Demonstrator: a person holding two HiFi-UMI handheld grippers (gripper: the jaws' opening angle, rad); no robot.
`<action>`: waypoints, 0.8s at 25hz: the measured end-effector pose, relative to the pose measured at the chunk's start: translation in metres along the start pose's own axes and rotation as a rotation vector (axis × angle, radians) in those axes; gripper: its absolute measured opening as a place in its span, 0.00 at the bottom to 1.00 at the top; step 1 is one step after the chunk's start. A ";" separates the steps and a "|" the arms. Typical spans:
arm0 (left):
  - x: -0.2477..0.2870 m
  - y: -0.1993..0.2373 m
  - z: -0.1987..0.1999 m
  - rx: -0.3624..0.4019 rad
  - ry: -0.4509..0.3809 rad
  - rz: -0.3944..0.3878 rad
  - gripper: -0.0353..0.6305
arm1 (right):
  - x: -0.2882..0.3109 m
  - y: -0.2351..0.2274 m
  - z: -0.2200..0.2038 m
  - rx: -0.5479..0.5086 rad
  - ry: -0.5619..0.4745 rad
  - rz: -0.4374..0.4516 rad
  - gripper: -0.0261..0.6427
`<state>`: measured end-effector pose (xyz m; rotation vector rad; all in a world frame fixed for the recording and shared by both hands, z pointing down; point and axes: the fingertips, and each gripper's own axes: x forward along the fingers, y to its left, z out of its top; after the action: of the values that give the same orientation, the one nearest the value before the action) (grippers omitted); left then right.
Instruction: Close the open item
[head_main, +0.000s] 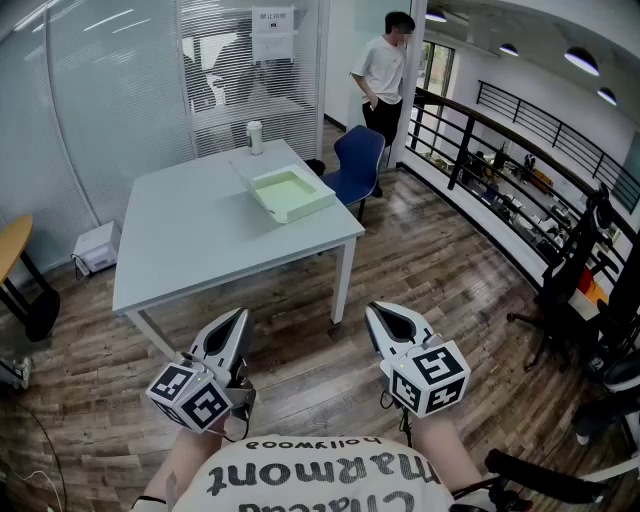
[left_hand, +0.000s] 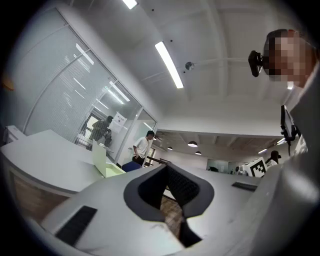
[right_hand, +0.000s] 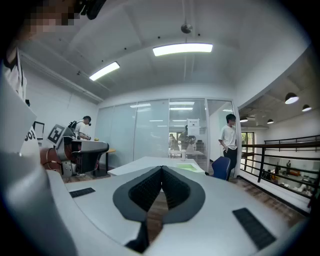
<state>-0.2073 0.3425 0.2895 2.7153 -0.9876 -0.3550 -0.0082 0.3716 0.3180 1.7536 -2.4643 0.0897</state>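
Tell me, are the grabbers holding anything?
Nothing. The left gripper and right gripper are both shut and empty; the open box sits away from them on the table.

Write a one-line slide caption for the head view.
Left gripper and right gripper, jaws shut, held short of the white table bearing an open pale-green box and a cup.
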 end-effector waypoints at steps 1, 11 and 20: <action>0.000 0.000 0.000 0.002 -0.001 -0.001 0.05 | 0.000 0.000 -0.001 -0.001 0.001 0.001 0.04; 0.007 0.008 -0.006 0.003 0.010 0.006 0.05 | 0.012 -0.007 -0.011 0.008 0.024 0.004 0.04; 0.031 0.061 -0.027 0.002 0.057 0.057 0.05 | 0.060 -0.025 -0.038 0.133 0.040 0.003 0.04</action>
<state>-0.2127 0.2800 0.3291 2.6768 -1.0475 -0.2644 -0.0014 0.3117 0.3629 1.7797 -2.4856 0.2926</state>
